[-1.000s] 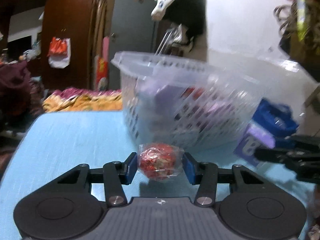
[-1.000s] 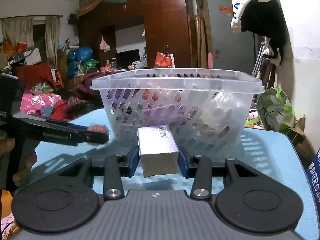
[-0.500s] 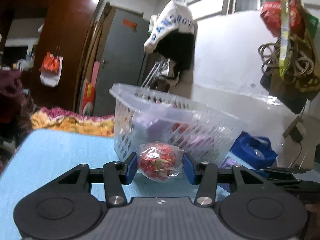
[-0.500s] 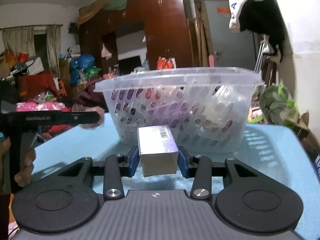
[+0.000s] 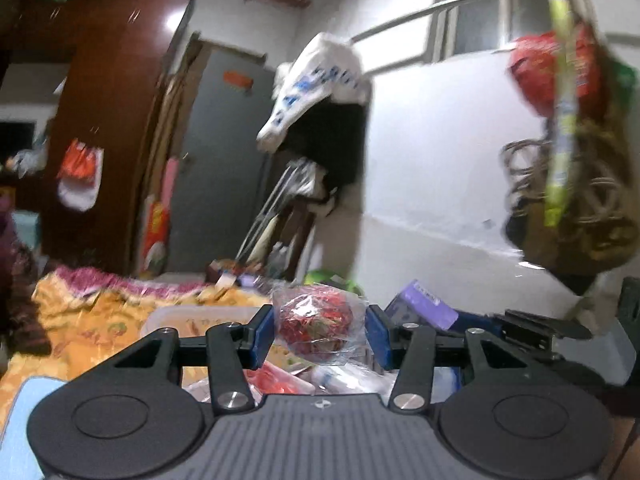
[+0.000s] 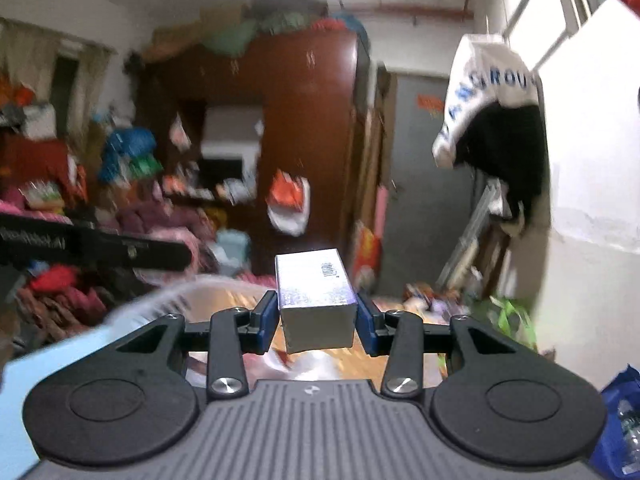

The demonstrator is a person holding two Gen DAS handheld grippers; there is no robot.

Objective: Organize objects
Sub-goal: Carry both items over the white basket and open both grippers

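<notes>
**Light blue bench with a clear plastic basket on it**

Your bench (image 5: pixel 28 412) has a light blue top. In your left wrist view only a sliver of it shows, at the lower left edge below the tool body. In your right wrist view the same blue surface (image 6: pixel 60 354) appears at the lower left, heavily blurred.

A clear plastic basket (image 5: pixel 192 316) stands on the bench. Its pale rim (image 6: pixel 168 300) curves across the middle of your right view, smeared by motion. Looking down into the basket from your left view, you can make out red and white packets (image 5: pixel 288 382), too blurred to identify.
</notes>
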